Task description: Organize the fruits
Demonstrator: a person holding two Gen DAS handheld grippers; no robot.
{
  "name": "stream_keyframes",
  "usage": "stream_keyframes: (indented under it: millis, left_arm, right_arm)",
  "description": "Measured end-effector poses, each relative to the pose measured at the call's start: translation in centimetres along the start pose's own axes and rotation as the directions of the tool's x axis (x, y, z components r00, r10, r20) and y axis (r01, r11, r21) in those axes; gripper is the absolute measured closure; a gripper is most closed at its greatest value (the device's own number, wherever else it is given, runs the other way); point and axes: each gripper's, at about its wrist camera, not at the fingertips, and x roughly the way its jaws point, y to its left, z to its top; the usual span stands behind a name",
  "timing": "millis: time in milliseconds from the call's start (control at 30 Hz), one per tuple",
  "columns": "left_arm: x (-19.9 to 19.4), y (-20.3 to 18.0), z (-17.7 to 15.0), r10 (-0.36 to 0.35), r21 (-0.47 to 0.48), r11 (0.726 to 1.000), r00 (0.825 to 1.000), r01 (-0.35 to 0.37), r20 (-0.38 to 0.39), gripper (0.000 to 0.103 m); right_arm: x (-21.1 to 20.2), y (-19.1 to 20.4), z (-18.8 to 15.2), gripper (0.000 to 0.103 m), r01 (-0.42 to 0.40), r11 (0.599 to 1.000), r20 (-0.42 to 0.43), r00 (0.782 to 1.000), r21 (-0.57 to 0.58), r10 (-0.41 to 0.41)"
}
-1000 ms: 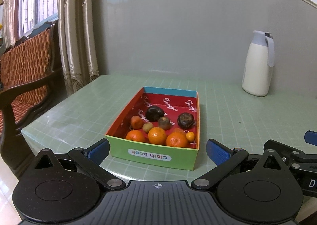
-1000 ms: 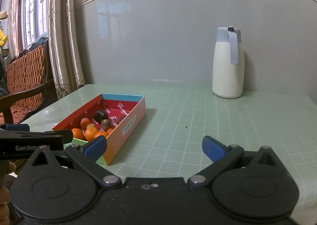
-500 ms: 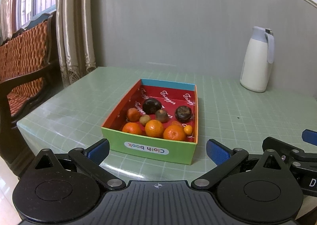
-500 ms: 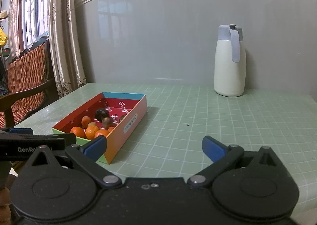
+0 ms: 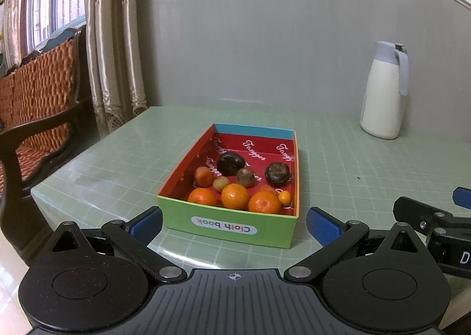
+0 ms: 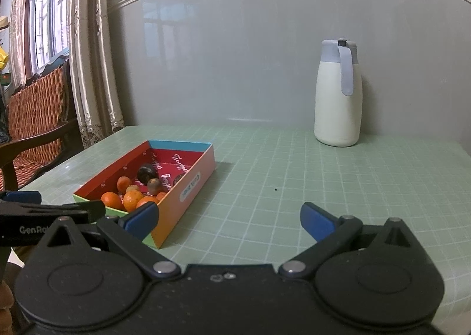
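A colourful cardboard box [image 5: 229, 224] with a green front and red inside sits on the green table. It holds several oranges [image 5: 234, 196], two dark round fruits [image 5: 230, 163] and smaller brownish ones. My left gripper [image 5: 234, 221] is open and empty, just in front of the box's near wall. In the right wrist view the box [image 6: 179, 196] lies to the left. My right gripper [image 6: 228, 218] is open and empty over bare table to the right of the box.
A white thermos jug [image 5: 384, 90] with a grey lid stands at the back right by the wall, also in the right wrist view [image 6: 338, 93]. A wooden armchair [image 5: 35, 105] and curtains [image 5: 114, 40] are left of the table. The table's near-left corner [image 5: 38, 190] is close.
Both grippers have risen slightly and the left view has turned a little right, so the box sits lower and more central. Both grippers stay open; nothing has been grasped.
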Motion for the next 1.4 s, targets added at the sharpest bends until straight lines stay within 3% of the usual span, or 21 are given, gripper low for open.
stream_keyframes:
  millis: [400,1400]
  left_arm:
    - [-1.0,1.2,0.5,0.033,-0.017,0.999,0.998,-0.032,0.047,0.000]
    - [-1.4,0.7,0.4,0.020,0.008,1.000,0.997,-0.021,0.073,0.000]
  right_arm:
    - [-0.3,0.9,0.7,0.000,0.001,1.000,0.030,1.000,-0.025,0.000]
    - [-0.2,1.2,0.9,0.000,-0.011,1.000,0.030,0.999,-0.029,0.012]
